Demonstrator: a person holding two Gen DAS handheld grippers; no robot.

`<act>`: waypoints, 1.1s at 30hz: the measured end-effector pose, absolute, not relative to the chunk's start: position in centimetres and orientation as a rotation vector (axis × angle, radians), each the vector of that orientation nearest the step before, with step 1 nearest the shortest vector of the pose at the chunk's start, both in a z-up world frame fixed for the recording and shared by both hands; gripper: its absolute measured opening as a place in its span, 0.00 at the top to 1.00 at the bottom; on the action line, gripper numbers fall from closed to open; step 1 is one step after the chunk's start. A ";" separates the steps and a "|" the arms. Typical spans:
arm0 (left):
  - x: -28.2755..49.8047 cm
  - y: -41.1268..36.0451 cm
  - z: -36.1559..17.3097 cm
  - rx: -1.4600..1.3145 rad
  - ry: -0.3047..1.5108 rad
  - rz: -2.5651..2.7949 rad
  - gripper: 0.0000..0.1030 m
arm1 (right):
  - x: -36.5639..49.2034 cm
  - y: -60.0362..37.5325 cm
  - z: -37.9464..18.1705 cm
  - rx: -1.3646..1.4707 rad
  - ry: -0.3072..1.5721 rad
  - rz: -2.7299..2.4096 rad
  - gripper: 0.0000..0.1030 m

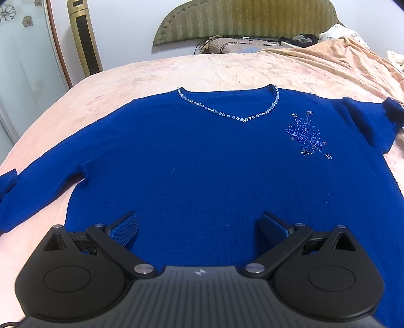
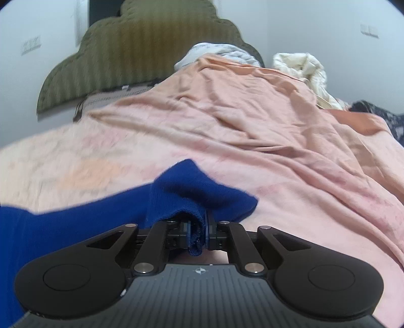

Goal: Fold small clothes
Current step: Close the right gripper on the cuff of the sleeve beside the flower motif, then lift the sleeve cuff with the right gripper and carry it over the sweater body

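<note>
A royal blue sweater (image 1: 202, 164) lies flat, front up, on the pink bedspread (image 1: 151, 73). It has a beaded V neckline (image 1: 240, 117) and a beaded flower (image 1: 306, 136) on the chest. Its left sleeve (image 1: 38, 181) stretches out to the left; the right sleeve (image 1: 373, 121) is bunched at the far right. My left gripper (image 1: 199, 227) is open and empty, above the sweater's lower body. My right gripper (image 2: 198, 232) is shut on the sleeve cuff (image 2: 202, 194), holding it a little above the bedspread (image 2: 277, 164).
A green padded headboard (image 1: 247, 20) and pillows stand at the far end of the bed. A rumpled orange sheet (image 2: 252, 106) and white bedding (image 2: 303, 68) are heaped at the right. A gold tower fan (image 1: 84, 37) and a glass door stand at the left.
</note>
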State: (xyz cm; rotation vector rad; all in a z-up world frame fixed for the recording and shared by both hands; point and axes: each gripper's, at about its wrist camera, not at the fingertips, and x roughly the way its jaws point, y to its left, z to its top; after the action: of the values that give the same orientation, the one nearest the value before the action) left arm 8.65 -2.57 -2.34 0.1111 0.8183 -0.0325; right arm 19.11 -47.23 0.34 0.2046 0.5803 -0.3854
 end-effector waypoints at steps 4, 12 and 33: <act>8.7 -2.5 -2.3 0.106 0.819 -0.032 0.00 | 18.7 -50.7 1.2 0.386 0.547 -0.396 0.94; 8.6 -2.7 -2.1 0.126 0.818 -0.021 0.00 | 20.3 -58.9 0.9 0.783 0.464 -0.454 0.61; 9.7 -4.5 -2.6 0.158 0.839 -0.036 0.00 | 19.6 -60.8 -4.8 1.159 0.319 -0.387 0.29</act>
State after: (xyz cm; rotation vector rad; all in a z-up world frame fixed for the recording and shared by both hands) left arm 9.69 -4.47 -2.63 0.1583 0.8389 -0.0364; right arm 19.60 -60.76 -4.84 1.1586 0.3190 -0.3867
